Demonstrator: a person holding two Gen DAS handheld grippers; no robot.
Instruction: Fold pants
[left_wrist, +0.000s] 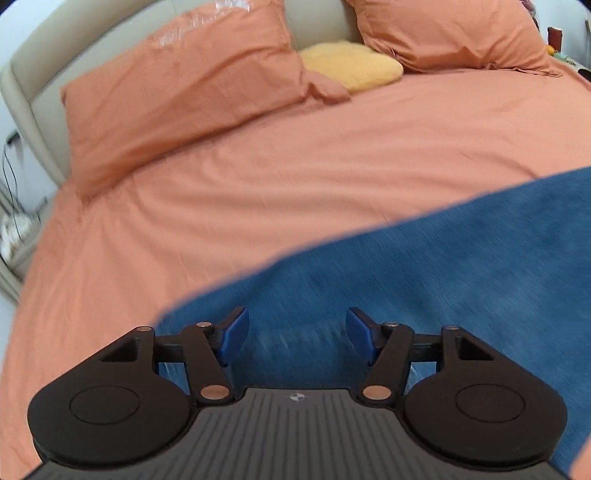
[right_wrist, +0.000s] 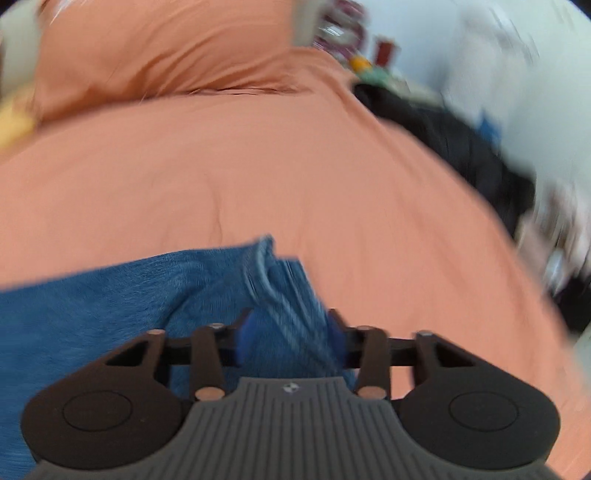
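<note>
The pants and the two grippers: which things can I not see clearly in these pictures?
- Pants: left wrist view, cut off by the right edge and hidden below by the left gripper; how they are folded is unclear.
- Right gripper: right wrist view, motion blur; whether its pads press the pants' hem cannot be told.
- Dark clutter beside the bed: right wrist view, too blurred to identify.
</note>
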